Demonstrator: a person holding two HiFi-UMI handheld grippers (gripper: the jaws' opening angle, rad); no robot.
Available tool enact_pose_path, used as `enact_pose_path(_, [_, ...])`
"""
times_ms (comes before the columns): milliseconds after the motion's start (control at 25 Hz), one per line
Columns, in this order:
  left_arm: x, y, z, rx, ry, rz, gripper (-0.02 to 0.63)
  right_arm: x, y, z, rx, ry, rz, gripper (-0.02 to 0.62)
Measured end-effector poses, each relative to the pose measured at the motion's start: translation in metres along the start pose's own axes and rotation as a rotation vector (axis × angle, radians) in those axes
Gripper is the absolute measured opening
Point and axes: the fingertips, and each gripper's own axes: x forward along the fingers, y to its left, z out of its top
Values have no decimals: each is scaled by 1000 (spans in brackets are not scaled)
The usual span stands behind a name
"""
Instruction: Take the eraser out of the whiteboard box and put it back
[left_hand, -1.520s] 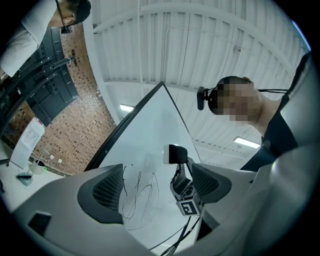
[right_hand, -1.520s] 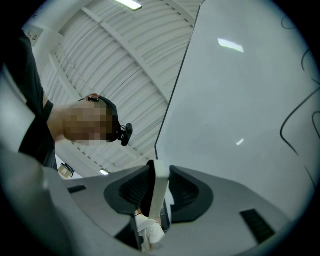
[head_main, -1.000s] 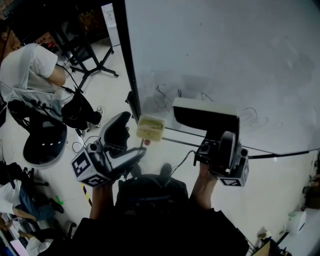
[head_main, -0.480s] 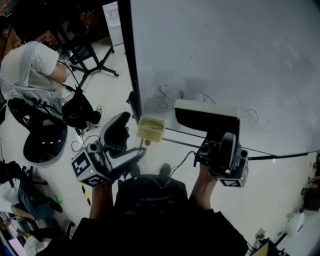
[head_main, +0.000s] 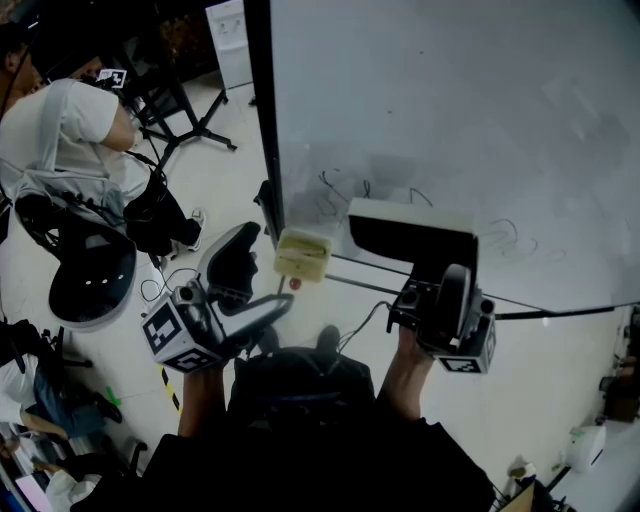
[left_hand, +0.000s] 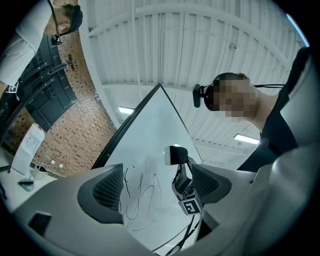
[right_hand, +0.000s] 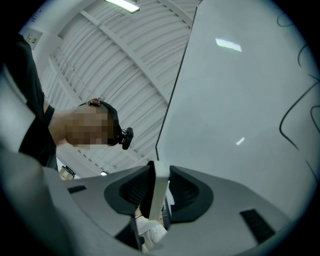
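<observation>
The right tongs (head_main: 450, 280) are clenched on the rectangular whiteboard eraser (head_main: 410, 232), which has a white back and a black felt face. They grip it by its thin white edge near the lower right corner. The eraser stands out of its box, just above the right tongs and up against the large white whiteboard (head_main: 450, 120). The small cream plastic box (head_main: 302, 255) hangs at the board's lower edge, between the two tongs and just beyond the left tongs (head_main: 262, 270). The left tongs are released and empty, with only black scribbles (left_hand: 137, 197) on the board showing between their jaws.
</observation>
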Motion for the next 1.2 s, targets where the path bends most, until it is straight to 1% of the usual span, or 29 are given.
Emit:
enact_pose_path(160, [-2,3,0,-10,-6,7,430,0,-1,-4,3,14,-1,138])
enact_pose_path(520, [-10,7,-1,-44,-24,20,430,-2,-1,-24,10,83,-3,138])
enact_pose_path(600, [-14,8,-4,-59,-21,18,430,-7,-3,-30,25,93,-10,138])
enact_pose_path(760, [-22,11,-11,-92,-7,19,430,-3,-3,-40,10,130,-8,138])
enact_pose_path(880, [-26,15,-11,-99,-10,31,429,-8,-4,-52,9,169,-7,138])
enact_pose_path(1200, [-36,26,-17,-115,-3,63,429,-11,-5,-88,-53,316,-1,138])
